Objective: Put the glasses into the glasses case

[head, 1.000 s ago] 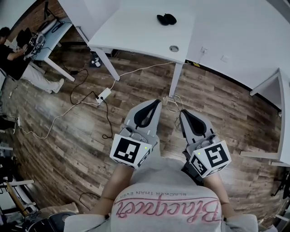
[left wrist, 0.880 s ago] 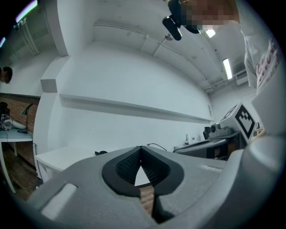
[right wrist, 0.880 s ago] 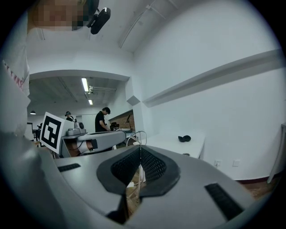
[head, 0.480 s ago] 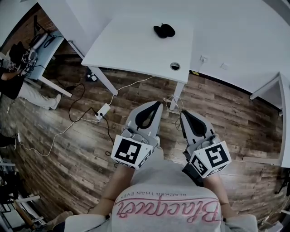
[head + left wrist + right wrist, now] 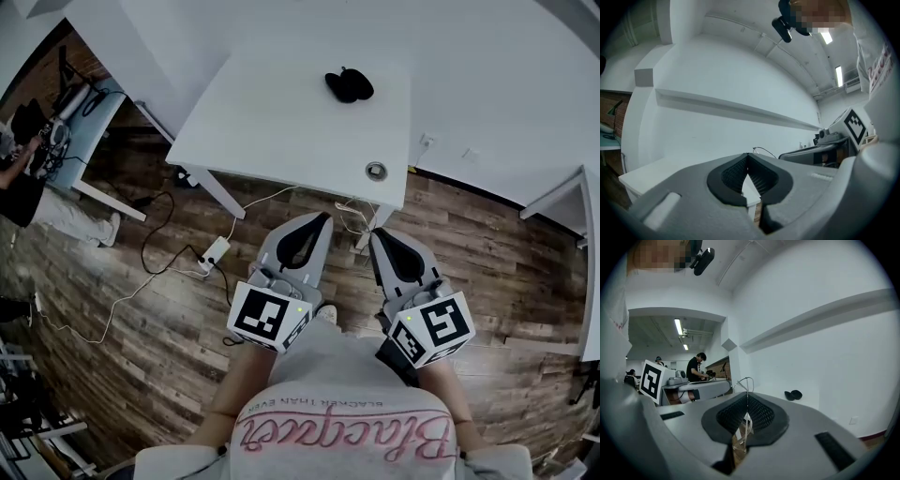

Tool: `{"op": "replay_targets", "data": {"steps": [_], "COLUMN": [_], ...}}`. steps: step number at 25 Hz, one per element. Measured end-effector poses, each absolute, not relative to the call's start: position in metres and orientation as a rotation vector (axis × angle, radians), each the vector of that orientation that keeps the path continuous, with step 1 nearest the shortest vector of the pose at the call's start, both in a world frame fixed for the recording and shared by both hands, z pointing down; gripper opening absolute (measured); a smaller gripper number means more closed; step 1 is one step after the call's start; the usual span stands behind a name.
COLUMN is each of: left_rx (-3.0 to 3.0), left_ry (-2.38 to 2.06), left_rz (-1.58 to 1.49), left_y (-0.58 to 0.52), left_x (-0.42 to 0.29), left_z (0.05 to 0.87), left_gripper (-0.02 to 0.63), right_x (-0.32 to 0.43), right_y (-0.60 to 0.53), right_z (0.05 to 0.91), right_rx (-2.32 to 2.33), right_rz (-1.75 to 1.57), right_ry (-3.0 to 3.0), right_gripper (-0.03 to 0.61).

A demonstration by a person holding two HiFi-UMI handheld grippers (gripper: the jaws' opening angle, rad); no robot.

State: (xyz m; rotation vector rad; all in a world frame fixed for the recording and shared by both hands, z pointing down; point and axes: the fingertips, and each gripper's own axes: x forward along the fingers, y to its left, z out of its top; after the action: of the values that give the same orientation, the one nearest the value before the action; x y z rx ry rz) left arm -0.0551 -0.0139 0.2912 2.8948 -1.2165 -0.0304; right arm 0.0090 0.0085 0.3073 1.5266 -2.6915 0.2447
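Both grippers are shut and empty. Our left gripper (image 5: 322, 217) has its jaws pressed together with nothing between them, and our right gripper (image 5: 375, 234) is the same. We hold them side by side, close to our body and above the wooden floor (image 5: 141, 309).

The task's thing is well apart from them. On the far part of the white bench (image 5: 281, 112) lies a small dark thing (image 5: 349, 84). In the right gripper view it looks like two rounded dark pieces (image 5: 793, 394) touching each other. It is too small for us to tell whether this is the glasses, the glasses case, or both together.

Nearer to us the bench has a round hole (image 5: 376, 171) close to its edge. White cables (image 5: 211, 202) run over the floor under it. At the far left another person (image 5: 19, 187) is at a different table.

We judge that the task is not yet begun: nothing is grasped, and no gripper is near the dark thing. All of it is left to do: to reach the bench, take the glasses, put them into the case and, we suppose, close it.
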Motion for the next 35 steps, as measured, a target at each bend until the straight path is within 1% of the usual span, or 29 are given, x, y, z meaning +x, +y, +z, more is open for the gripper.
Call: {"op": "replay_targets", "data": {"steps": [6, 14, 26, 35], "left_rx": [2.876, 2.828, 2.81, 2.802], "left_ry": [-1.186, -1.167, -1.204, -1.236], "left_rz": [-0.036, -0.056, -0.032, -0.012], "left_y": [-0.047, -0.092, -0.18, -0.261], "left_x": [-0.062, -0.059, -0.04, -0.01], "left_z": [0.299, 0.307, 0.307, 0.306], "left_gripper": [0.004, 0.005, 0.004, 0.005], "right_x": [0.005, 0.02, 0.039, 0.07], "right_y": [-0.023, -0.061, -0.157, -0.244], "right_z": [0.31, 0.318, 0.317, 0.318], "right_rx": [1.546, 1.585, 1.541, 1.5], "right_rz": [0.247, 0.287, 0.287, 0.299], "right_ry": [-2.658, -2.606, -2.633, -2.648], "right_gripper": [0.014, 0.014, 0.014, 0.014]}}
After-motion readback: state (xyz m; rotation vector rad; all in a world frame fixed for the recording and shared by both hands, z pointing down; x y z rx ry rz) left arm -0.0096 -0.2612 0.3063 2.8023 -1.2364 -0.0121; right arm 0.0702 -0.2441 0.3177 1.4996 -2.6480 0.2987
